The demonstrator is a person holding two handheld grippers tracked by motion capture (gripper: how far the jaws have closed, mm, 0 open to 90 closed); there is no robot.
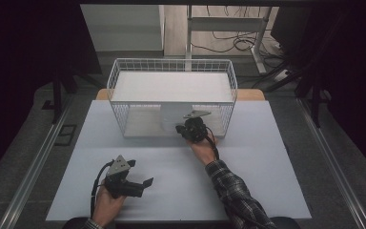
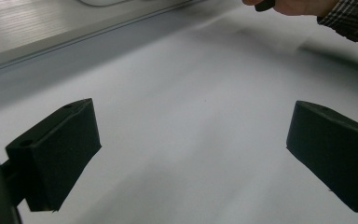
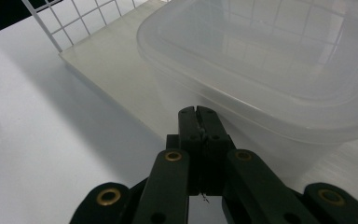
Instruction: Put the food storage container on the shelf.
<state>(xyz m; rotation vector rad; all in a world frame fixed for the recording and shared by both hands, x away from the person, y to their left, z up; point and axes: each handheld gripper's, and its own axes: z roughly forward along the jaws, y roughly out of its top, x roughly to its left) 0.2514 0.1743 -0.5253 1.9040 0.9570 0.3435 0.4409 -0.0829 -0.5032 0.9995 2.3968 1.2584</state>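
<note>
Right gripper, fingers closed on nothing, noses at the clear tub in the wire basket; left gripper rests open on the worktop; next, probably, open to grasp the tub's near rim.

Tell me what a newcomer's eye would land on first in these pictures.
First, the white wire basket at the far middle of the white table, lying on its side with its open front toward the person. Next, the right gripper at that opening, its jaws shut just in front of a clear plastic container inside the basket. The left gripper rests near the table's front edge, jaws wide open with nothing between them.
</note>
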